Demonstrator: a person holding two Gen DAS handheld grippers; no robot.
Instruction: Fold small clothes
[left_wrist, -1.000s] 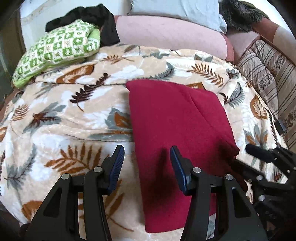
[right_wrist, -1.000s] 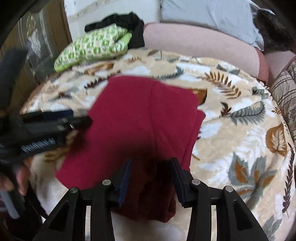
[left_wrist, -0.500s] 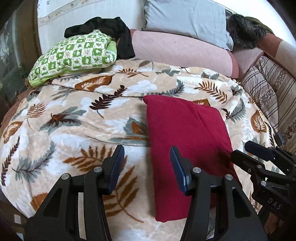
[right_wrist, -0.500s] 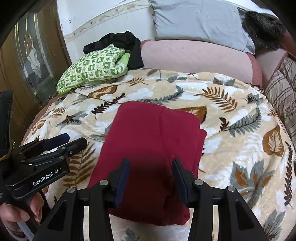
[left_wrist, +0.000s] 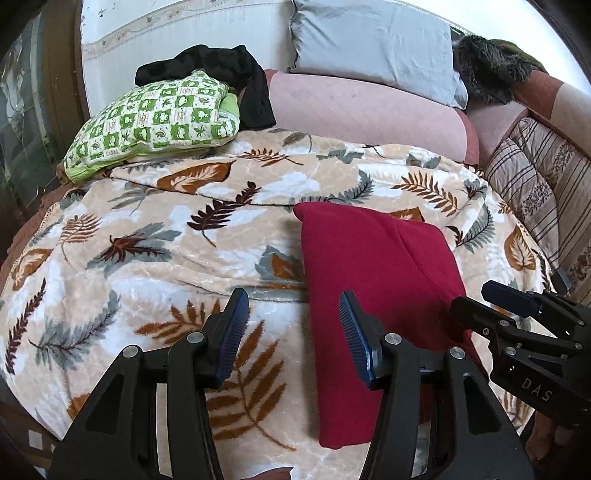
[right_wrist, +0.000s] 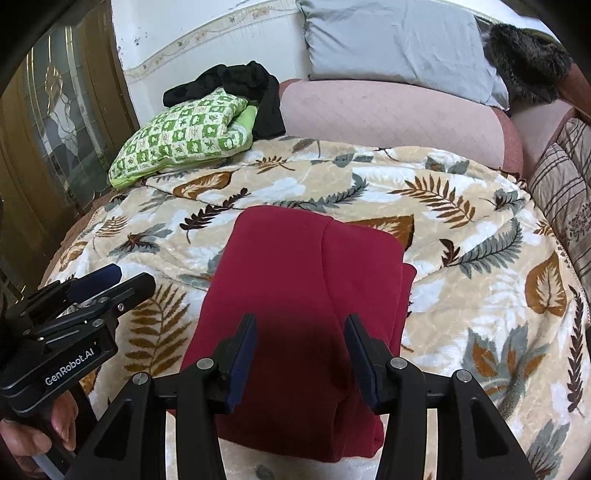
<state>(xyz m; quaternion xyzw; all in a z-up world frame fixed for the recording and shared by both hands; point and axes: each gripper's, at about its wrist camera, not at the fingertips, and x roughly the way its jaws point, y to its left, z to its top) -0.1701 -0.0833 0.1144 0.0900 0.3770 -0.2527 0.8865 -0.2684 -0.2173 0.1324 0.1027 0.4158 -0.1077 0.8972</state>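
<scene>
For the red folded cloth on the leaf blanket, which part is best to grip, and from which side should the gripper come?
Probably the near edge of the red folded cloth, coming from the front and above. It lies flat on the leaf blanket, so only edges give a pinch. The right gripper hangs open just above that edge; the layers look thickest there.

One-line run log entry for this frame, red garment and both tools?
red garment: folded, flat on leaf-print blanket | left tool: open, empty | right tool: jaws just opening, empty, over garment
</scene>
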